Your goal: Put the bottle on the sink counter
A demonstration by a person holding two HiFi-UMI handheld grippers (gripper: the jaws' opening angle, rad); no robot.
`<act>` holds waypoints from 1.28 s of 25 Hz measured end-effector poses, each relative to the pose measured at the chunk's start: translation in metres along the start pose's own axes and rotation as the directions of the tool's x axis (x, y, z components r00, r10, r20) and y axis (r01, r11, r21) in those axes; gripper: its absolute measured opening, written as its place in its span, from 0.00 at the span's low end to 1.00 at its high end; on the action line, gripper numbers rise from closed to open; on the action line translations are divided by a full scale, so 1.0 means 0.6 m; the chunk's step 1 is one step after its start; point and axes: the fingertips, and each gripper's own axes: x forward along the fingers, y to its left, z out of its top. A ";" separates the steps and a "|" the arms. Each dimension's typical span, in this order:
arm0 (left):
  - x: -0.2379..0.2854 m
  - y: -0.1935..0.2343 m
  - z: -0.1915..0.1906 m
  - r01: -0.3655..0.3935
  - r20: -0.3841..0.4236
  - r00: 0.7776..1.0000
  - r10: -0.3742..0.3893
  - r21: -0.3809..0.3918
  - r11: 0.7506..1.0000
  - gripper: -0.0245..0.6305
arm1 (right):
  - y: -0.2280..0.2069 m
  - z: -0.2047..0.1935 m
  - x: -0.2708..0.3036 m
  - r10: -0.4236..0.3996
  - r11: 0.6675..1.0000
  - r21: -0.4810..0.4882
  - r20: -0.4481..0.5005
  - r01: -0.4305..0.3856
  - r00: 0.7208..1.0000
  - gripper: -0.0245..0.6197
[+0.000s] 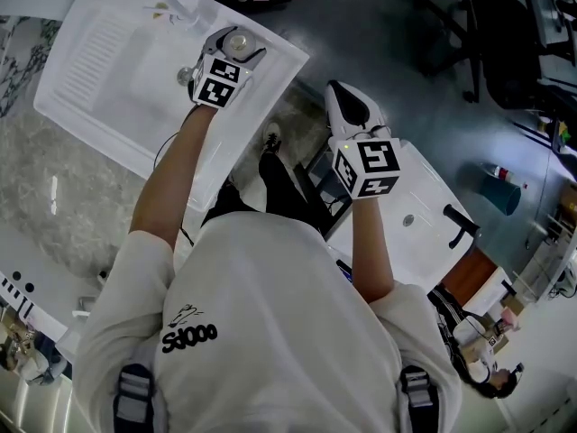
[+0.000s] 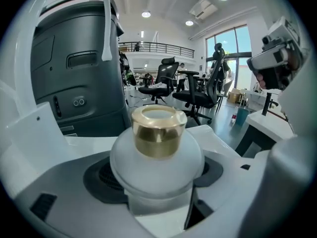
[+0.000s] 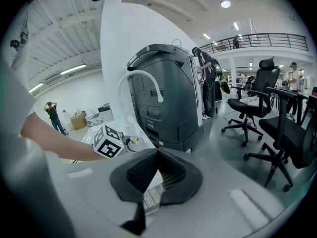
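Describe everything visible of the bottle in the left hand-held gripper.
The bottle has a frosted white, round-shouldered body and a shiny gold cap. It points along the jaws of the left hand-held gripper, which are shut on its body. The head view shows it over the white sink counter, near its edge; whether it rests there cannot be told.

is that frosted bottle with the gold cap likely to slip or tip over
The bottle looks like smooth frosted glass, so it is probably slippery and breakable if dropped. Its round, wide body under a short gold cap suggests it stands steadily but might roll if laid down. The left gripper is shut on it.
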 end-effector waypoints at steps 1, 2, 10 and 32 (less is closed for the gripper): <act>0.001 0.000 0.001 -0.003 0.002 1.000 0.003 0.007 1.000 0.56 | 0.002 0.001 0.001 0.001 1.000 0.000 0.000 -0.001 1.000 0.05; 0.001 0.001 0.002 -0.006 0.004 1.000 0.006 0.009 1.000 0.56 | 0.003 0.001 0.001 0.003 1.000 0.000 0.000 -0.003 1.000 0.05; 0.001 0.001 0.007 -0.024 0.015 1.000 0.024 -0.001 1.000 0.56 | 0.013 0.002 -0.001 0.018 1.000 0.001 0.004 -0.018 1.000 0.05; -0.132 0.022 -0.019 0.034 0.001 0.999 -0.035 0.037 0.999 0.60 | 0.085 0.018 -0.059 -0.018 0.999 -0.033 0.068 0.020 0.998 0.05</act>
